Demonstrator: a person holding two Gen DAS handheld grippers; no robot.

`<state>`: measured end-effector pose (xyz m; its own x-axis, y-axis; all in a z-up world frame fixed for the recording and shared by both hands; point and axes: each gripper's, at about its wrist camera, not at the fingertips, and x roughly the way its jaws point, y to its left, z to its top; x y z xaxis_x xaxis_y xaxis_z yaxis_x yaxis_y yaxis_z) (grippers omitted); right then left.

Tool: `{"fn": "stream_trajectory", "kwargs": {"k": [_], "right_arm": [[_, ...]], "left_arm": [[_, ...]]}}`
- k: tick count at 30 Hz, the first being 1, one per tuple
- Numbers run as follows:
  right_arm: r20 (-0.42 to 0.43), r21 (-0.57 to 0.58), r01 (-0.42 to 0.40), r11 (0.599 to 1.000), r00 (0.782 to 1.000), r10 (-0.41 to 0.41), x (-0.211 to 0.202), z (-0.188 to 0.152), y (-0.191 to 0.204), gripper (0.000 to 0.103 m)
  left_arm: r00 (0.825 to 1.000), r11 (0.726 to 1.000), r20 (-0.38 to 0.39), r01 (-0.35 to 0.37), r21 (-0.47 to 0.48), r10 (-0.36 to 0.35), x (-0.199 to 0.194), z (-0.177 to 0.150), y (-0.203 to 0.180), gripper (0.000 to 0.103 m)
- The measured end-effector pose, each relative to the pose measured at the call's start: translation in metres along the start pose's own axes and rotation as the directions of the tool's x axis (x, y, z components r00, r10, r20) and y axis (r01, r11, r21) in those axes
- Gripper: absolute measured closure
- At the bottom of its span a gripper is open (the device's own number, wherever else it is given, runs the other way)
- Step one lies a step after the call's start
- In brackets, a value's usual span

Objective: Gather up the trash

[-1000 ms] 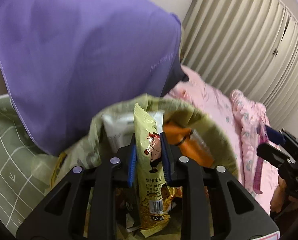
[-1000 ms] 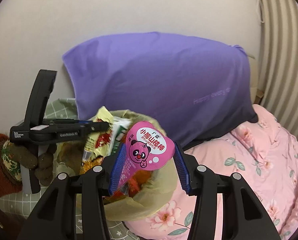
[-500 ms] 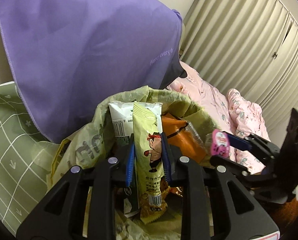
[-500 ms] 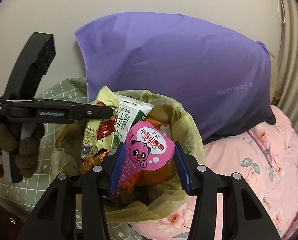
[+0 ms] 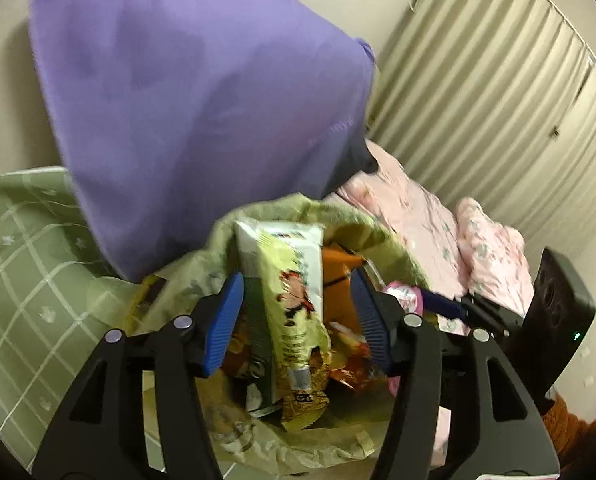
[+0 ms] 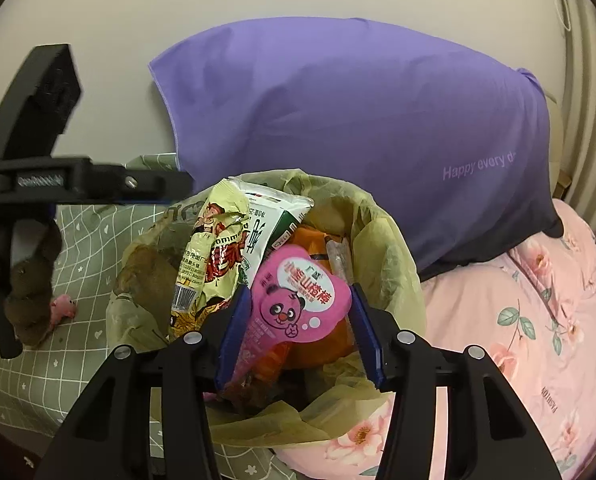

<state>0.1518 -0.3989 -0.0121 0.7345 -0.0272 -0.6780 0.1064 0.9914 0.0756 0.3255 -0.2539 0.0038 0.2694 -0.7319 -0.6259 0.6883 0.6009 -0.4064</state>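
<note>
A yellow-green trash bag (image 6: pixel 381 232) stands open on the bed, full of wrappers; it also shows in the left wrist view (image 5: pixel 282 208). My left gripper (image 5: pixel 296 320) is open above the bag, and the yellow snack packet (image 5: pixel 294 312) stands loose between its jaws, among the trash; the packet also shows in the right wrist view (image 6: pixel 214 248). My right gripper (image 6: pixel 298 332) is over the bag with its jaws spread, and the pink panda wrapper (image 6: pixel 298 304) sits between them, touching the left pad. The left gripper shows at the left of the right wrist view (image 6: pixel 98 184).
A large purple pillow (image 6: pixel 357 128) leans on the wall right behind the bag. A green checked sheet (image 5: pixel 22 264) lies to the left, a pink floral quilt (image 6: pixel 537 320) to the right. A white carton (image 6: pixel 282 212) and orange packaging (image 5: pixel 337 272) fill the bag. Curtains (image 5: pixel 477 100) hang at the right.
My left gripper has opened and let go of the yellow snack packet, which now stands in the bag. My right gripper has moved closer over the bag with the pink wrapper.
</note>
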Motion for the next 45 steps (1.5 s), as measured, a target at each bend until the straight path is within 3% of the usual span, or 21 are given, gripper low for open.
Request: {"fn": "stream_trajectory", "kwargs": {"k": [2, 4, 8, 11, 12, 14, 17, 21, 25, 29, 31, 35, 38, 45], "right_arm": [[0.002, -0.002, -0.012, 1.0, 1.0, 0.012, 0.0, 0.0, 0.003, 0.042], [0.013, -0.003, 0.018, 1.0, 1.0, -0.018, -0.001, 0.002, 0.006, 0.042], [0.071, 0.029, -0.003, 1.0, 0.997, 0.001, -0.017, 0.005, 0.016, 0.042], [0.09, 0.022, -0.04, 0.999, 0.995, 0.038, -0.033, 0.005, 0.032, 0.042], [0.093, 0.014, -0.05, 0.999, 0.994, 0.049, -0.036, 0.005, 0.038, 0.041], [0.102, -0.007, -0.072, 0.997, 0.992, 0.072, -0.048, 0.002, 0.053, 0.042], [0.099, -0.063, -0.112, 0.992, 0.988, 0.118, -0.067, -0.006, 0.084, 0.042], [0.041, -0.098, -0.215, 0.972, 0.975, 0.22, -0.089, -0.027, 0.128, 0.041], [0.023, -0.184, -0.249, 0.951, 0.966, 0.258, -0.108, -0.054, 0.169, 0.042], [0.018, -0.205, -0.286, 0.936, 0.955, 0.296, -0.124, -0.073, 0.193, 0.042], [0.023, -0.196, -0.293, 0.936, 0.953, 0.303, -0.132, -0.081, 0.201, 0.042], [0.032, -0.202, -0.294, 0.934, 0.951, 0.306, -0.152, -0.094, 0.215, 0.042], [0.04, -0.214, -0.284, 0.935, 0.953, 0.299, -0.162, -0.101, 0.222, 0.042], [0.072, -0.22, -0.267, 0.938, 0.955, 0.289, -0.181, -0.112, 0.228, 0.042]], "left_arm": [[0.999, 0.999, 0.045, -0.026, -0.037, 0.028, -0.017, -0.003, 0.004, 0.045], [0.993, 0.996, 0.095, -0.063, -0.06, 0.069, -0.037, -0.01, 0.007, 0.042], [0.956, 0.974, 0.191, -0.213, -0.075, 0.224, -0.086, -0.037, 0.012, 0.035], [0.927, 0.95, 0.214, -0.29, -0.112, 0.308, -0.124, -0.067, 0.015, 0.028], [0.906, 0.932, 0.221, -0.338, -0.13, 0.36, -0.138, -0.081, 0.016, 0.02], [0.864, 0.893, 0.23, -0.42, -0.16, 0.448, -0.16, -0.107, 0.016, 0.012], [0.802, 0.829, 0.219, -0.518, -0.209, 0.556, -0.195, -0.153, 0.008, 0.012], [0.737, 0.763, 0.208, -0.592, -0.26, 0.643, -0.231, -0.199, -0.009, 0.012], [0.679, 0.708, 0.21, -0.641, -0.298, 0.703, -0.259, -0.233, -0.029, 0.012], [0.616, 0.645, 0.197, -0.701, -0.306, 0.763, -0.279, -0.262, -0.049, 0.012], [0.593, 0.624, 0.199, -0.714, -0.317, 0.78, -0.287, -0.271, -0.058, 0.012], [0.574, 0.604, 0.201, -0.707, -0.368, 0.794, -0.306, -0.29, -0.067, 0.012], [0.544, 0.579, 0.208, -0.72, -0.382, 0.813, -0.317, -0.3, -0.074, 0.012], [0.553, 0.593, 0.225, -0.696, -0.405, 0.803, -0.327, -0.305, -0.083, 0.012]]}}
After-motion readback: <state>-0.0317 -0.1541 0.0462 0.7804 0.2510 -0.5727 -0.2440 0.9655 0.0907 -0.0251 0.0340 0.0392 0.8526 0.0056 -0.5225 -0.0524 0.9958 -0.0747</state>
